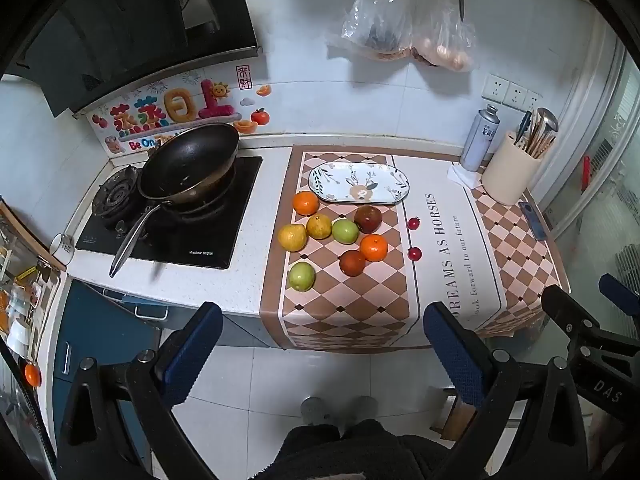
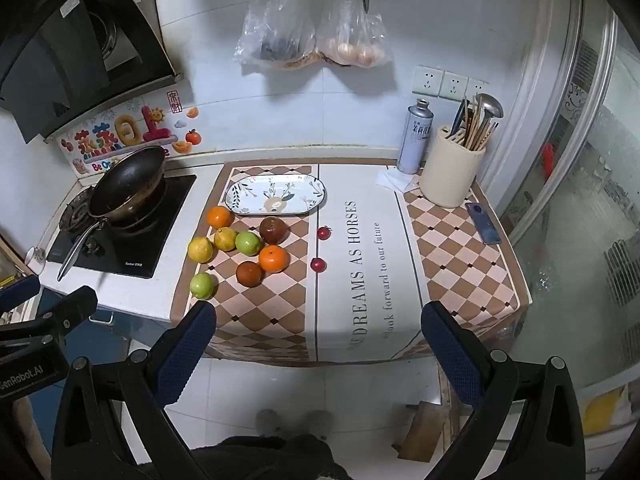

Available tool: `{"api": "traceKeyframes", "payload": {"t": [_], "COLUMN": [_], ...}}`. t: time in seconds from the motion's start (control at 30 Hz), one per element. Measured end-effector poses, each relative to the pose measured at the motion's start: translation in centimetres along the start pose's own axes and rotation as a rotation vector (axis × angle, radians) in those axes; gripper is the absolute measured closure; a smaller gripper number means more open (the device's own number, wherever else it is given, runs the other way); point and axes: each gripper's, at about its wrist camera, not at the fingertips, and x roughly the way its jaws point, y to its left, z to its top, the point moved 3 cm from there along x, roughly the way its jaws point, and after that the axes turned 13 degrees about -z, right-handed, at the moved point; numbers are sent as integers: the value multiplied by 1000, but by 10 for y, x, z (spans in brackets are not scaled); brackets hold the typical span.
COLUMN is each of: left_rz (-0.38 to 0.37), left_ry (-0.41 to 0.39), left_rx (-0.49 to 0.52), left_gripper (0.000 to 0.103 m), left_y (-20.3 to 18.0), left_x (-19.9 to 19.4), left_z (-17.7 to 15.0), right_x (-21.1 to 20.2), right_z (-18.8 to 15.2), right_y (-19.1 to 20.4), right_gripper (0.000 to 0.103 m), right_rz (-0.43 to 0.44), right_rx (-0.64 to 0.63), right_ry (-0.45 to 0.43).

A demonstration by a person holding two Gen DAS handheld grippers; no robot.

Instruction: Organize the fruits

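Several fruits lie loose on the checkered counter mat (image 1: 348,304): an orange (image 1: 305,203), two yellow citrus (image 1: 292,237), two green fruits (image 1: 302,276), a dark red apple (image 1: 367,219), a second orange (image 1: 374,247), a brown-red fruit (image 1: 352,263) and two small red fruits (image 1: 415,254). An empty oval floral plate (image 1: 359,182) sits behind them. The same plate (image 2: 275,195) and fruits (image 2: 273,258) show in the right wrist view. My left gripper (image 1: 322,344) and right gripper (image 2: 318,344) are both open and empty, held off the counter's front edge above the floor.
A black wok (image 1: 190,164) sits on the stove at left. A utensil holder (image 1: 510,172), spray can (image 1: 480,138) and phone (image 1: 532,220) stand at the right. Plastic bags (image 1: 404,24) and scissors hang on the wall. A glass door (image 2: 580,200) is at far right.
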Motion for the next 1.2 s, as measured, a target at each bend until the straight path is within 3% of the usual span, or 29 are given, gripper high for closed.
{"api": "traceKeyframes", "payload": {"t": [0.43, 1.2], "left_rz": [5, 6], "left_ry": [-6, 6], "left_rx": [-3, -8], "left_gripper": [0, 0], "left_y": [0, 8], "left_x": [2, 7], "left_z": [-11, 0], "right_x": [6, 13], "right_z": [-2, 1], "right_y": [9, 14], "right_gripper": [0, 0], "right_rz": [4, 16], "right_rx": [-6, -11], "right_ry": [16, 36]}}
